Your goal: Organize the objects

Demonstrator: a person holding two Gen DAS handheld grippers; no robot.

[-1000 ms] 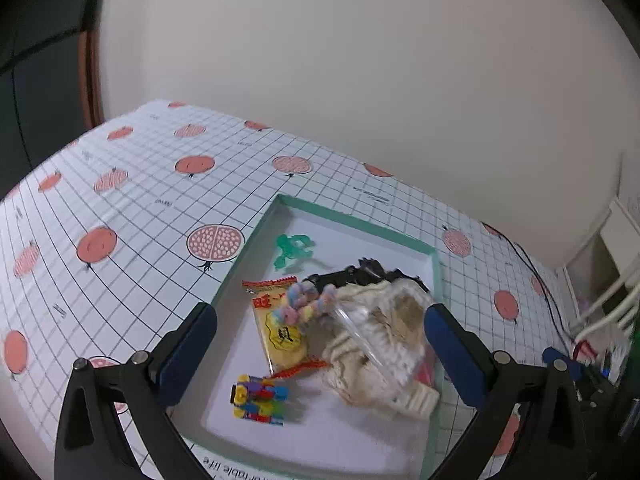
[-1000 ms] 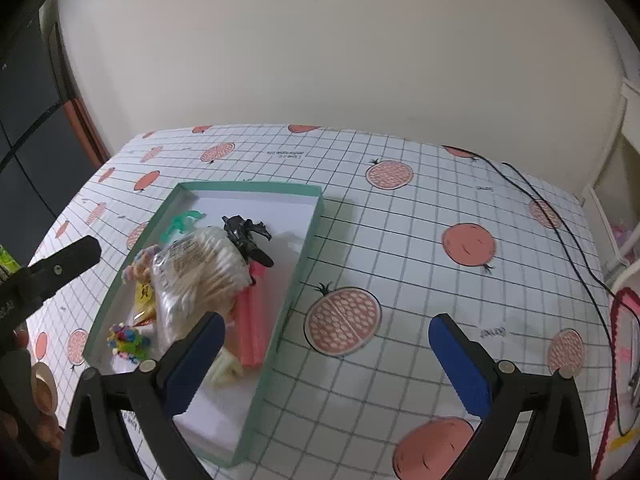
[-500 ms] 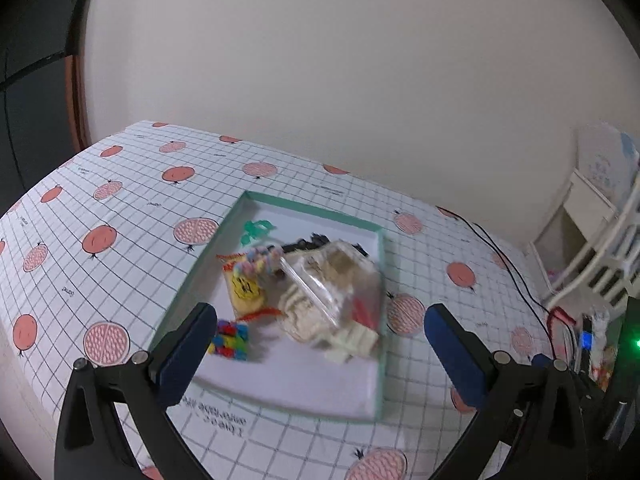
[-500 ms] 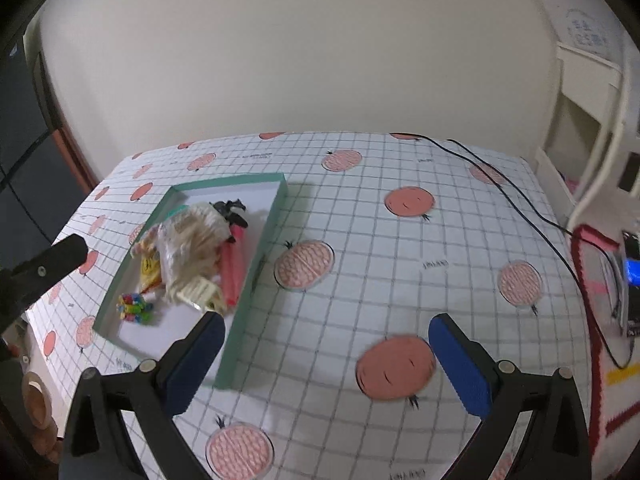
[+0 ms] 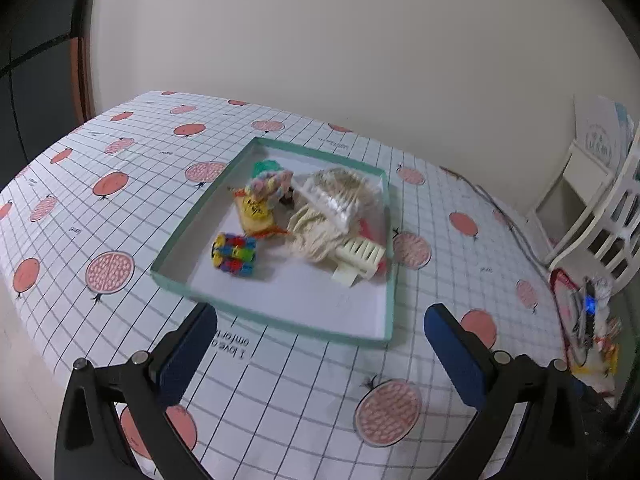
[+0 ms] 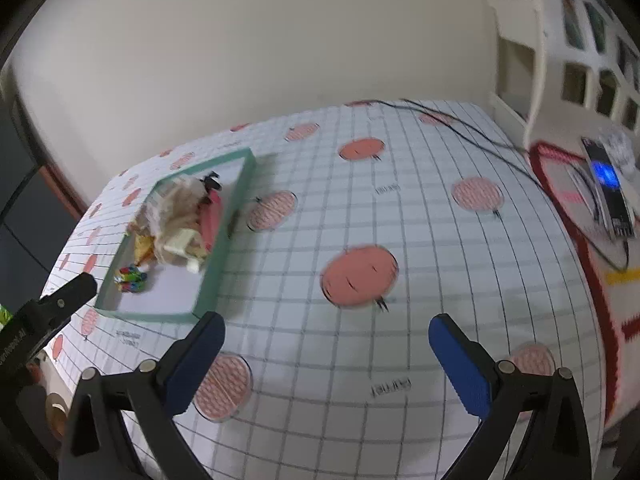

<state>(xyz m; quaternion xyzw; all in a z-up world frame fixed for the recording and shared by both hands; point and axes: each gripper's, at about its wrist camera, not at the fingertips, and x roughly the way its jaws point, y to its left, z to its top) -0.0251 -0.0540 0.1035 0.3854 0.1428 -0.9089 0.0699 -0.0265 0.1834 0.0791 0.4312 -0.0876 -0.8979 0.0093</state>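
The left gripper (image 5: 320, 340) hangs above the pomegranate-print gridded tablecloth (image 5: 120, 208) with its blue-padded jaws spread wide and holding nothing; just ahead of them lies the shallow green-rimmed white tray (image 5: 280, 322). It holds a clear bag of cream string (image 5: 332, 208), a cream plastic comb-like piece (image 5: 360, 258), a multicoloured block toy (image 5: 234, 254) and a yellow snack packet (image 5: 256, 216). The right gripper (image 6: 326, 340), equally wide and empty, has that tray (image 6: 212, 264) ahead to its left.
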